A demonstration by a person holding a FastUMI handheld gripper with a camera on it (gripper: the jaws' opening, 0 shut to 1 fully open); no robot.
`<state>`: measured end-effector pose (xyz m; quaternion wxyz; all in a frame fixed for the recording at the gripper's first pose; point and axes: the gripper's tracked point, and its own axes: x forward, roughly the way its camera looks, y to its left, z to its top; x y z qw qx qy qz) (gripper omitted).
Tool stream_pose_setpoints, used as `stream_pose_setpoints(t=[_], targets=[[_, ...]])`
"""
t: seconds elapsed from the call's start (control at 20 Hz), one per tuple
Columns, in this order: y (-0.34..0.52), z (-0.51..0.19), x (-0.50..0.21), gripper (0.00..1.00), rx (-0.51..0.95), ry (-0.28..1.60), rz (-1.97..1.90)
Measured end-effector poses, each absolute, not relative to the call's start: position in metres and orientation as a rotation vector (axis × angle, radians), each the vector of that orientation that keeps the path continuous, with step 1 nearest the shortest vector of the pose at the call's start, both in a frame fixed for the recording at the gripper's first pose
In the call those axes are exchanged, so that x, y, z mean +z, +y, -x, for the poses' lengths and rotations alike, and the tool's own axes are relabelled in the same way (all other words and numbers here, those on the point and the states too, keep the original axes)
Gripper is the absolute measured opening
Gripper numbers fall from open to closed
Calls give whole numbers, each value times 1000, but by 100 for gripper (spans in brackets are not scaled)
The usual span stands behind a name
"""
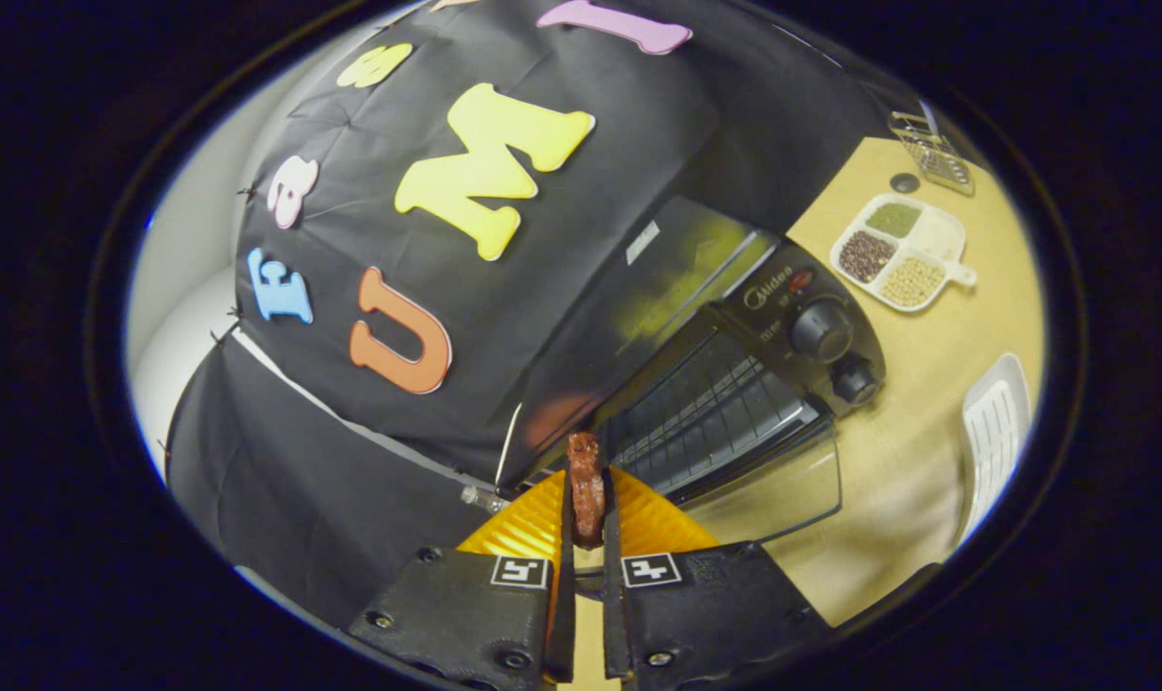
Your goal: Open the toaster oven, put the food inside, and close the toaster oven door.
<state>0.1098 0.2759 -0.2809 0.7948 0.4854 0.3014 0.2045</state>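
We see a divided dish of beans (902,251), a wire rack (931,152) and a white basket (996,427) on the counter (926,384).

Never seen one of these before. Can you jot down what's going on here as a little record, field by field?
gripper: shut on a reddish-brown piece of food, held upright between the fingers
toaster oven: black, just beyond the fingers
oven door: glass, folded down open
rack: bare wire, inside the oven
table: tan wood
divided dish: holds beans and grains, past the oven
stage: door open, food not yet inside
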Motion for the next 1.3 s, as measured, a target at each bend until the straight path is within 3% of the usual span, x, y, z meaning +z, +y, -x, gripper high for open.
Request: stream_pose_setpoints(t=[1.3], targets=[[271,-50,-395,14,388,657,-990]])
